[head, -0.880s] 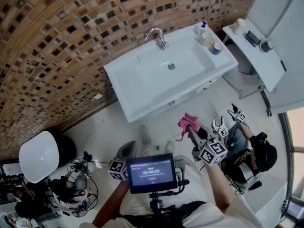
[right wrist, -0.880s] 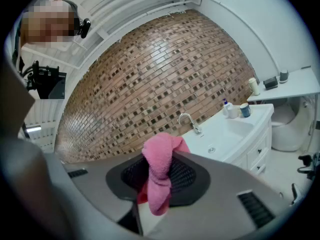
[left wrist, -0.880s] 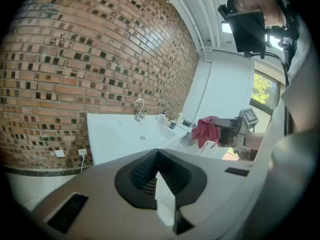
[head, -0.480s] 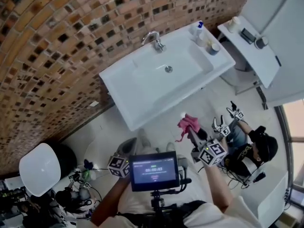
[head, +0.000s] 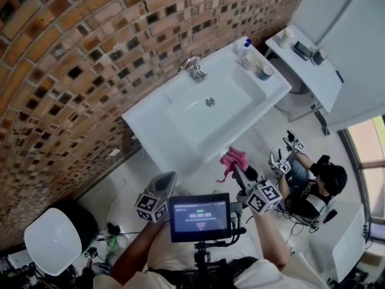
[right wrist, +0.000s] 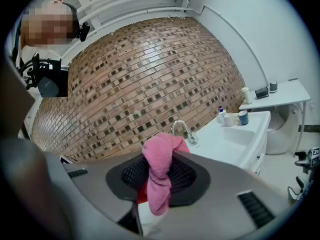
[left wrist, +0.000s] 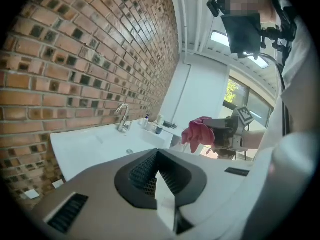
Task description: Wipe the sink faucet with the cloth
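Right gripper point(head: 237, 168) fingers clamped on crumpled pink cloth point(right wrist: 159, 176), held near front edge of white ceramic sink point(head: 157, 117), well apart from chrome faucet point(head: 194, 67). Left gripper point(left wrist: 158, 160) fingers together, empty.

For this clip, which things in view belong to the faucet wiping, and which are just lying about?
Part of the job:
- pink cloth, clamped in the right tongs
- faucet
- sink

Lying about:
- pump bottle
- blue cup
- side shelf
- left tongs, shut and empty
- person sitting on the floor
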`<state>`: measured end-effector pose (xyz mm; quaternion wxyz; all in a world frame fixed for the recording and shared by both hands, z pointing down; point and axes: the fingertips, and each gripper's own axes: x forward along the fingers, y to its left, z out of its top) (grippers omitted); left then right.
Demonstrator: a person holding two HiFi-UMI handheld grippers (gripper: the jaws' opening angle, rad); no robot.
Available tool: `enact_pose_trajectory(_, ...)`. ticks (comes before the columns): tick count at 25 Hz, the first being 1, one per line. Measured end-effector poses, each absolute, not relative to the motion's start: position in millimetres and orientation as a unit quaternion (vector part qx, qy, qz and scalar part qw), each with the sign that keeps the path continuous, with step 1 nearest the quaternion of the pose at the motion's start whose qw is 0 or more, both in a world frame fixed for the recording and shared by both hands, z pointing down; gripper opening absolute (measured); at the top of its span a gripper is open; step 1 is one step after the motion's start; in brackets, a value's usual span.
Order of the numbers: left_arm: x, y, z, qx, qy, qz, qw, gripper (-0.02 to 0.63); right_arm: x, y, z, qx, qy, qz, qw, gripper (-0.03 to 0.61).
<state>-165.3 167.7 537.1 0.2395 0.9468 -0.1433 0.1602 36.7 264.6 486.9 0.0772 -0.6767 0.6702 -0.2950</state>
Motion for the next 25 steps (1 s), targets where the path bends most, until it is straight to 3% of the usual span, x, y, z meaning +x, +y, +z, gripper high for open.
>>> enact_pose_trajectory(25,-170,88,555,0.949,-0.082,0.131,0.274,-0.008,6,200,481,-0.723,0.629,-0.283,0.042,0.109)
